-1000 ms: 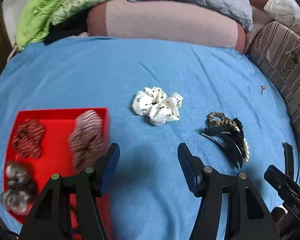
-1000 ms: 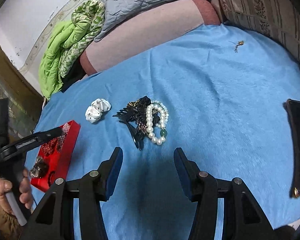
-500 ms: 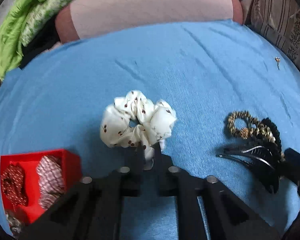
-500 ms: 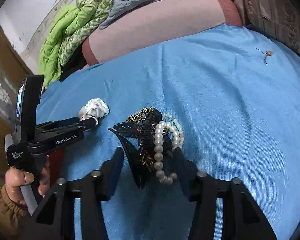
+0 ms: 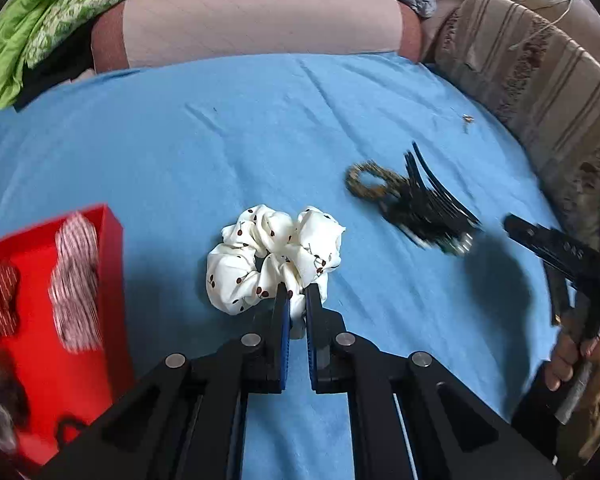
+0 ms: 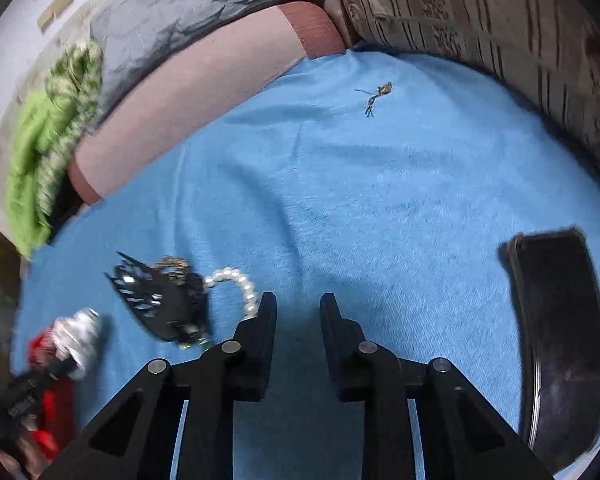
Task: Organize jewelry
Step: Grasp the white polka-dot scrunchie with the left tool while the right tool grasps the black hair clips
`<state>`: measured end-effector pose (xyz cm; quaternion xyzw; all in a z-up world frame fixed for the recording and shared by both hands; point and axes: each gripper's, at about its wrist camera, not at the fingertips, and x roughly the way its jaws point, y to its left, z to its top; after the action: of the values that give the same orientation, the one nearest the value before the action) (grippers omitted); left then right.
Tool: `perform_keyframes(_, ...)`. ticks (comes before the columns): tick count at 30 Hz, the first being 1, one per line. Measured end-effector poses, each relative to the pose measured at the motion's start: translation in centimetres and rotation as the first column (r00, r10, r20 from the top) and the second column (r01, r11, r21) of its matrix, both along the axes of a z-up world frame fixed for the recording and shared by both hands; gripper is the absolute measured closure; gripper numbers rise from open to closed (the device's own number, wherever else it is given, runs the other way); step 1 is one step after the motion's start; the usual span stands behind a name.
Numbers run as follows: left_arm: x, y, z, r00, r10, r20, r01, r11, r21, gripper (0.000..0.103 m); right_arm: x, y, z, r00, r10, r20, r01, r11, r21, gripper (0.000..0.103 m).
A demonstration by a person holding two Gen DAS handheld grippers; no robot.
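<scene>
on the blue sheet [image 5: 260,152], the left gripper [image 5: 296,300] is clamped on the white scrunchie's [image 5: 272,256] near edge, just beside the red tray [image 5: 112,240]. the right gripper's [image 6: 296,308] jaws have just been closing, a gap remaining with nothing between them, the pearl bracelet [image 6: 240,284] beside its left finger.

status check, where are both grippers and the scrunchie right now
Left gripper shut on the white cherry-print fabric scrunchie. Right gripper has been closing, nothing between its fingers; the white pearl bracelet lies just left of them. Path to the red plastic tray looks clear.
</scene>
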<state>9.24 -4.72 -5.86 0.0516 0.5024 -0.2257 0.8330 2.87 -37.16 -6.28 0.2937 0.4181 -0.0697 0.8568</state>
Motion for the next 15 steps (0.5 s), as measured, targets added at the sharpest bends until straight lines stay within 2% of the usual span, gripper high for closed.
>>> perform_keyframes(2,-0.9,0.3,-0.2,1.000,0.000,-0.017,0.000,1.000,-0.015,0.096,-0.2,0.5,0.2,0.999,0.037,0.023,-0.037,0.999,0.028,0.050)
perform_keyframes(4,-1.9,0.4,-0.5,1.000,-0.001,-0.029,0.000,1.000,-0.021,0.096,-0.3,1.4,0.6,0.996,0.067,0.052,-0.068,0.997,0.026,0.044)
perform_keyframes(7,-2.5,0.5,-1.2,0.999,-0.012,-0.038,0.012,1.000,-0.009,0.096,0.8,3.3,1.6,0.986,0.146,0.076,-0.145,0.989,-0.011,0.044)
perform_keyframes(9,-2.5,0.5,-1.8,0.999,-0.017,-0.044,0.017,1.000,0.001,0.096,2.1,4.9,2.2,0.970,0.229,0.079,-0.224,0.972,-0.069,0.034)
perform_keyframes(11,-2.5,0.5,-2.0,0.999,-0.018,-0.050,0.017,1.000,-0.005,0.096,3.6,6.8,2.8,0.946,0.319,0.063,-0.305,0.938,-0.167,0.018)
perform_keyframes(15,-2.6,0.4,-2.1,0.999,-0.023,-0.043,0.022,1.000,-0.012,0.096,6.5,9.8,2.3,0.895,0.446,-0.019,-0.427,0.842,-0.329,0.015)
